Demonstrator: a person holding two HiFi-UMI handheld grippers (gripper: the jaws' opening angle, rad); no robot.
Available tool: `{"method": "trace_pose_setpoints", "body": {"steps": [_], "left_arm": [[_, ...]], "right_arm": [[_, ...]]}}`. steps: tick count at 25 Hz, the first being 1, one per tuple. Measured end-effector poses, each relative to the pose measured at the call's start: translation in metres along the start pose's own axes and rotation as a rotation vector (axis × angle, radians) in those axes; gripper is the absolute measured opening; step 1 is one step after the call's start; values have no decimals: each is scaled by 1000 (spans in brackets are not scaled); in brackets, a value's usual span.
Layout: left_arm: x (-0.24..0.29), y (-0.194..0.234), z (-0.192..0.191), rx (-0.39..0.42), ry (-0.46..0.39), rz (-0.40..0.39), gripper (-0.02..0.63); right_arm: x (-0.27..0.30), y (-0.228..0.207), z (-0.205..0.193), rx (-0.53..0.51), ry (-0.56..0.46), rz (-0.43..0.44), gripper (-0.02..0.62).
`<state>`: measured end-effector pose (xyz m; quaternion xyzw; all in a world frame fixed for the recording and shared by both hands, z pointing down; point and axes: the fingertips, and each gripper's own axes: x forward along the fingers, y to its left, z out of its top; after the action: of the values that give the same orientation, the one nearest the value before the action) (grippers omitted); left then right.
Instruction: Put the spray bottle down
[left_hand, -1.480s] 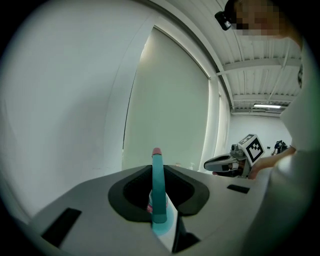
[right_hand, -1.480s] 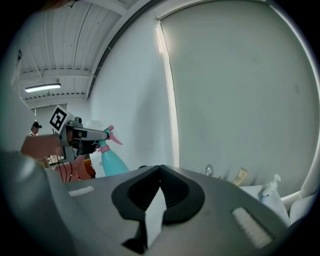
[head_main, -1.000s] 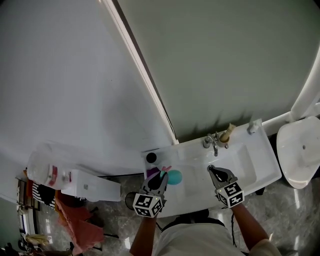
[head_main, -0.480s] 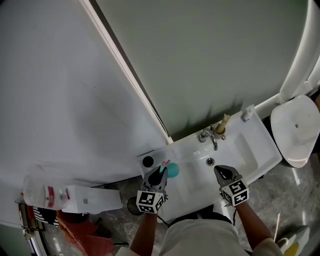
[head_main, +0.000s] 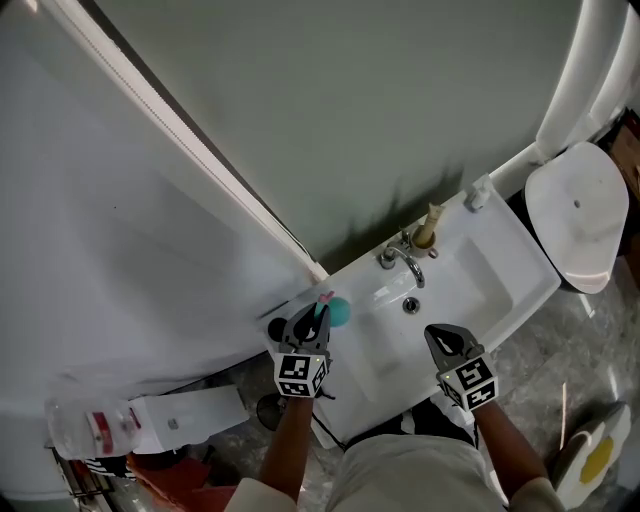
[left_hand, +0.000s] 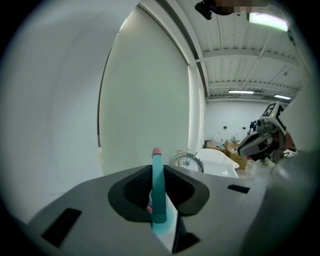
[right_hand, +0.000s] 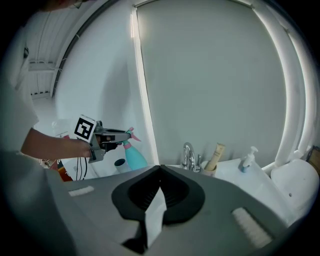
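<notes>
Grey-green wall panel (head_main: 330, 110) and, below it, the white washbasin (head_main: 500, 270), with a white toilet (head_main: 575, 215) at its right end, seen from the head view. The left gripper (head_main: 314, 314) is at the basin's left corner; its fingers (left_hand: 131, 189) are closed on the neck of the teal spray bottle (head_main: 341, 312), just under the pink-tipped nozzle. The right gripper (head_main: 438, 331) is over the basin's front edge, well apart from the bottle; its fingers (right_hand: 142, 192) are closed together on nothing. The head view alone gives the layout: chrome tap (head_main: 402, 262) behind the drain, a cream tube (head_main: 429, 226) upright just beside it, a white pump dispenser (head_main: 477, 191) further right, and a small round cup (head_main: 277, 329) just left of the bottle. The left gripper view alone shows the grip: a teal stem upright between the dark pads. The right gripper view alone shows the bottle from the side, upright with its body hanging below the left gripper. That view cuts off the bottle's base behind the right gripper's own body, and in the head view the left gripper covers most of the bottle, so whether it touches the basin rim cannot be told.
</notes>
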<state>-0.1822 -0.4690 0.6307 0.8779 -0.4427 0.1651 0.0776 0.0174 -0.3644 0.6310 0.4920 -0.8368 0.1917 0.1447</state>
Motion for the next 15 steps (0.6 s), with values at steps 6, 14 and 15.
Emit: {"method": "trace_pose_setpoints", "body": {"steps": [6,14,15], "left_arm": [[56,6,-25,27,51,-40,67],[104,7,-55,58,121,-74,67],[106,7,-57,61,126,-76,67]], "right_arm": [[8,-8,-17,28,26,-38,11],[22,-9,-38,42,50,-67,11],[23,-8,-41,46,56,-66,11]]}}
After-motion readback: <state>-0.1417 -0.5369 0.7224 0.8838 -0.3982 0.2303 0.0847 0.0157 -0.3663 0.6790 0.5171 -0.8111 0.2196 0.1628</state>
